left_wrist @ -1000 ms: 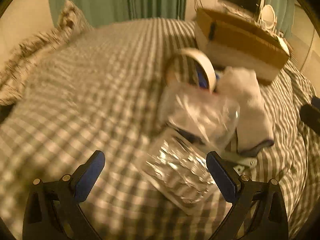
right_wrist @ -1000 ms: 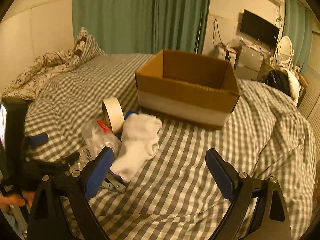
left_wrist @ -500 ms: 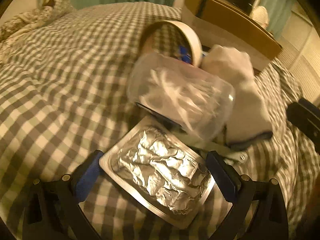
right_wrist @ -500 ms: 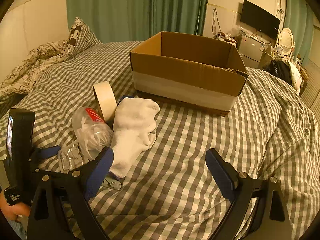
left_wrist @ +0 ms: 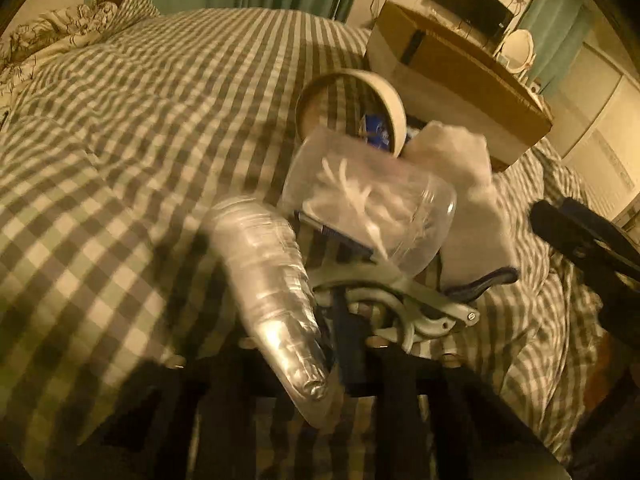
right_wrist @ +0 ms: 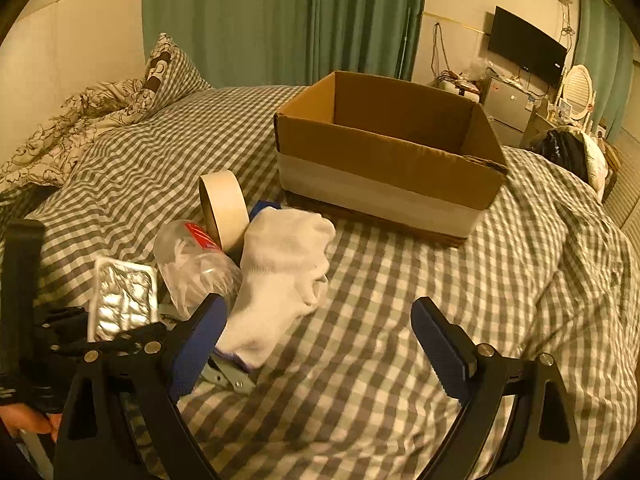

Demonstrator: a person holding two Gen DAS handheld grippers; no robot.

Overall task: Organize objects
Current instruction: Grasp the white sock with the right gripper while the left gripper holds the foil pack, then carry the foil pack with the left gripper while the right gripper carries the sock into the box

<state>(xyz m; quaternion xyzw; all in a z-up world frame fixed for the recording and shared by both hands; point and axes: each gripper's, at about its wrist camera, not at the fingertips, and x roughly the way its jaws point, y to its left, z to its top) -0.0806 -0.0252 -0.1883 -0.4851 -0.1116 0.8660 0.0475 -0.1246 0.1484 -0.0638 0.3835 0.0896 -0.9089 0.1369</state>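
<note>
My left gripper (left_wrist: pixel 336 376) is shut on a silver blister pack (left_wrist: pixel 272 288) and holds it tilted on edge above the checked bed; the pack also shows in the right wrist view (right_wrist: pixel 122 300). Behind it lie a clear plastic jar of cotton swabs (left_wrist: pixel 372 204), a tape roll (left_wrist: pixel 356 108), a white sock (left_wrist: pixel 472 200) and a grey metal clip (left_wrist: pixel 404 296). My right gripper (right_wrist: pixel 316 344) is open and empty, low over the bed just right of the sock (right_wrist: pixel 280 272). The open cardboard box (right_wrist: pixel 384 152) stands beyond.
A patterned pillow and a crumpled quilt (right_wrist: pixel 96 112) lie at the head of the bed, far left. A dark bundle (right_wrist: pixel 568 152) sits at the far right edge. Green curtains, a TV and a cabinet stand behind the bed.
My left gripper has closed on the blister pack and lifted it from flat on the bed to tilted on edge. My right gripper has drifted slightly forward, still open.
</note>
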